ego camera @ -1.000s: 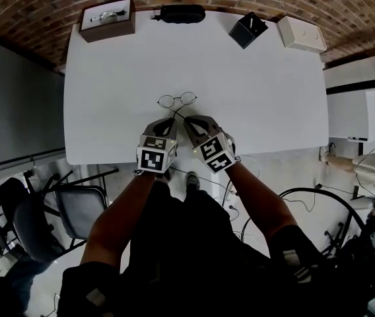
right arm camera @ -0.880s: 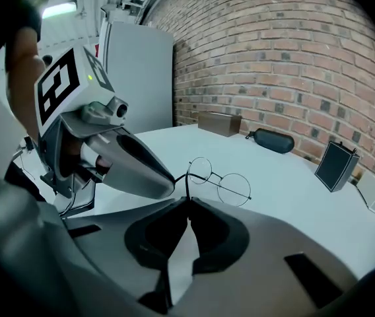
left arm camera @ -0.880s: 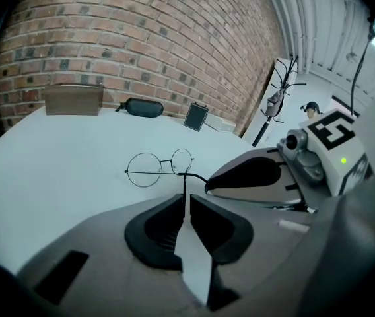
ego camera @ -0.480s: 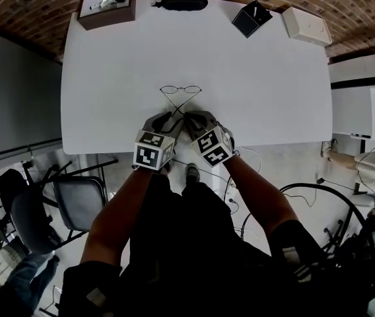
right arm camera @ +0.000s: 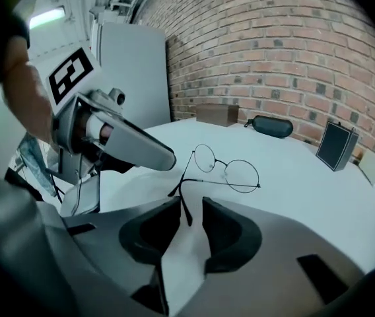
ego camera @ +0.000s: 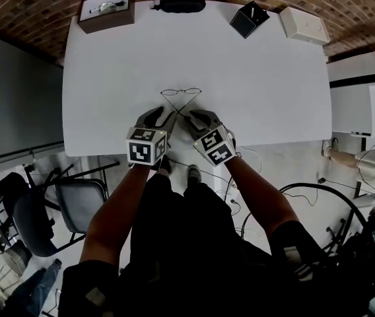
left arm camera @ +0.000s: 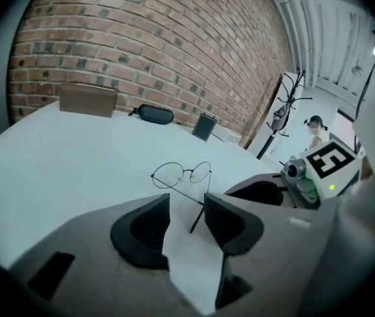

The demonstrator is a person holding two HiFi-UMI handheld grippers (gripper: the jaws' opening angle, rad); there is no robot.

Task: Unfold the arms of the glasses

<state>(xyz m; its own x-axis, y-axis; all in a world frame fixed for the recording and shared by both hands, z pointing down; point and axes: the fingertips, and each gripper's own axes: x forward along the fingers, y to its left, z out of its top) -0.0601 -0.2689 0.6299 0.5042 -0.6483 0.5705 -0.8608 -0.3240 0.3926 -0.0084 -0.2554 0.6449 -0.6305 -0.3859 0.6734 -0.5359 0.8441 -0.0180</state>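
Note:
The thin wire glasses lie on the white table just beyond both grippers, with their arms crossing behind the round lenses. My left gripper has its jaws opening wide. One arm tip lies in the gap, and neither pad touches it. My right gripper sits close beside it, jaws opening. The other curved arm tip stands between its fingers with a gap on both sides. The lenses show ahead of the right gripper, and the left gripper's finger shows at its left.
Along the table's far edge stand a brown box with a white item, a black glasses case, a black stand and a white box. The near table edge lies under my wrists. A chair stands lower left.
The left gripper let go of the glasses arm, opened, and drew back slightly toward the near edge. The glasses shifted a little farther away, and their arms now lie crossed.

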